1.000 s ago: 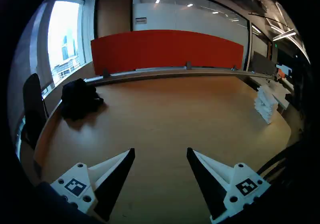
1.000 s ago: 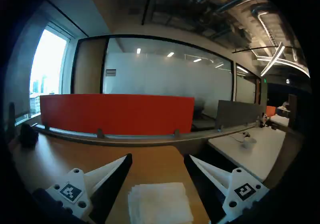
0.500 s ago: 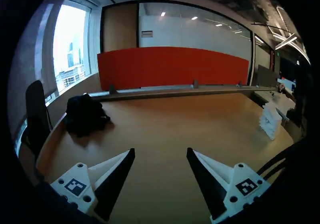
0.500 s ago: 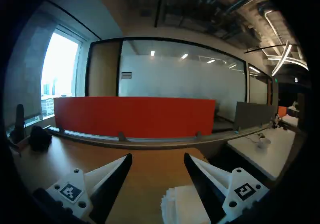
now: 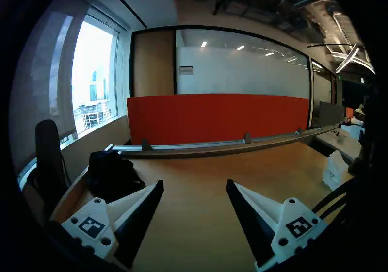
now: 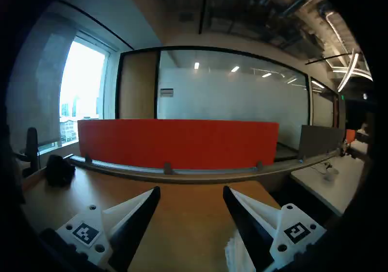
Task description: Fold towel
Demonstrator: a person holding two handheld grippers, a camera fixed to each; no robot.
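Because the coming move turns on where the cloth lies, it is entered first: towel stack (image 6: 236,253), folded white cloths piled on the wooden table (image 6: 186,243), towards its right-hand end.

Seen from the right gripper (image 6: 190,190), the pile lies low and to the right. It is just beside the inner edge of that gripper's right finger and partly hidden by it, and neither finger presses on it.

Seen from the left gripper (image 5: 194,181), the same pile (image 5: 335,169) stands well apart, far off to the right by the table edge.

Judgement: the right gripper is the nearer. It would need to drop and swing right to reach the top towel.

Long axis of the pile: cannot tell, too little shows.

Both grippers: fingers spread wide, nothing between them, held over bare tabletop.

Further out:
- black bag (image 5: 110,176) at the table's left end
- red divider (image 5: 218,118) along the far side
- white desk (image 6: 326,184) beyond
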